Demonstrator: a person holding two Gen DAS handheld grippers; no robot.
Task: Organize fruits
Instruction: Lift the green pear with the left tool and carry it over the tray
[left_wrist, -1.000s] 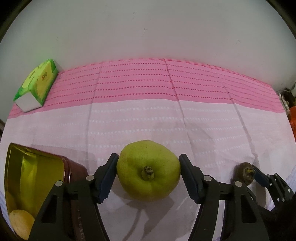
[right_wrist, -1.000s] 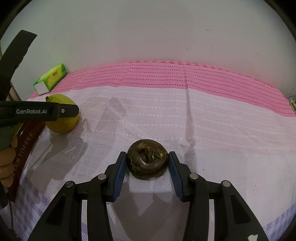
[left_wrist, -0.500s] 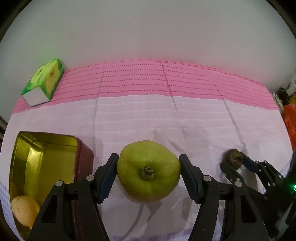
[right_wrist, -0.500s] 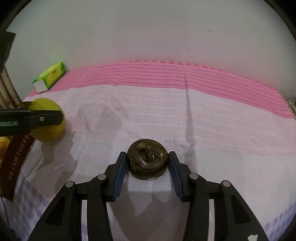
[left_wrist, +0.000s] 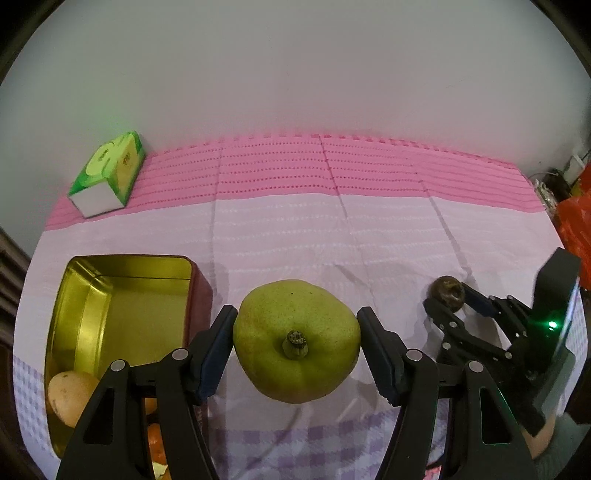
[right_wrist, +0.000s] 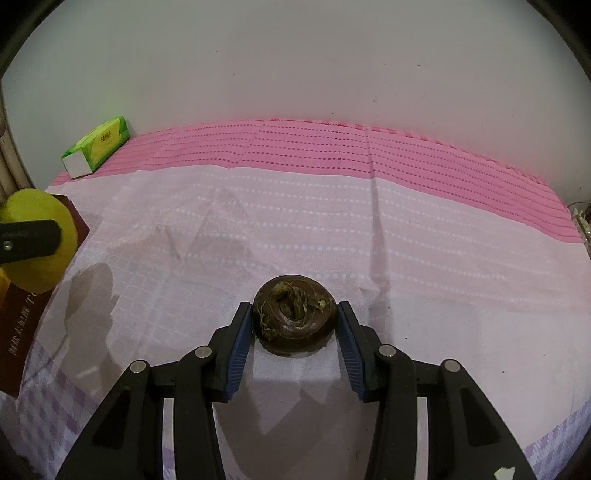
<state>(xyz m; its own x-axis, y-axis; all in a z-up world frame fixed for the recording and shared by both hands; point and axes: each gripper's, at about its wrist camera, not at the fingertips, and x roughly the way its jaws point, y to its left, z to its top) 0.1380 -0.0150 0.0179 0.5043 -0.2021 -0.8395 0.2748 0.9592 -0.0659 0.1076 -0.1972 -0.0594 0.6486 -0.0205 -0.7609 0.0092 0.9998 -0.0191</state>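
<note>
My left gripper (left_wrist: 296, 345) clamps the pear (left_wrist: 296, 341), held above the cloth just right of the tin (left_wrist: 127, 295). My right gripper (right_wrist: 294, 330) grips the brown fruit (right_wrist: 294, 319), resting on the cloth. I should carry the pear left over the tin's wall, lower it into the far bare part clear of the oranges (left_wrist: 70, 397), then release.

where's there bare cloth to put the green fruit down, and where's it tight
Free: the pale cloth between the tissue box and the right gripper, behind the green fruit held by the left gripper. The far half of the gold tin is also bare. Tight: the tin's near corner with the yellow fruit, and around the brown fruit.
</note>
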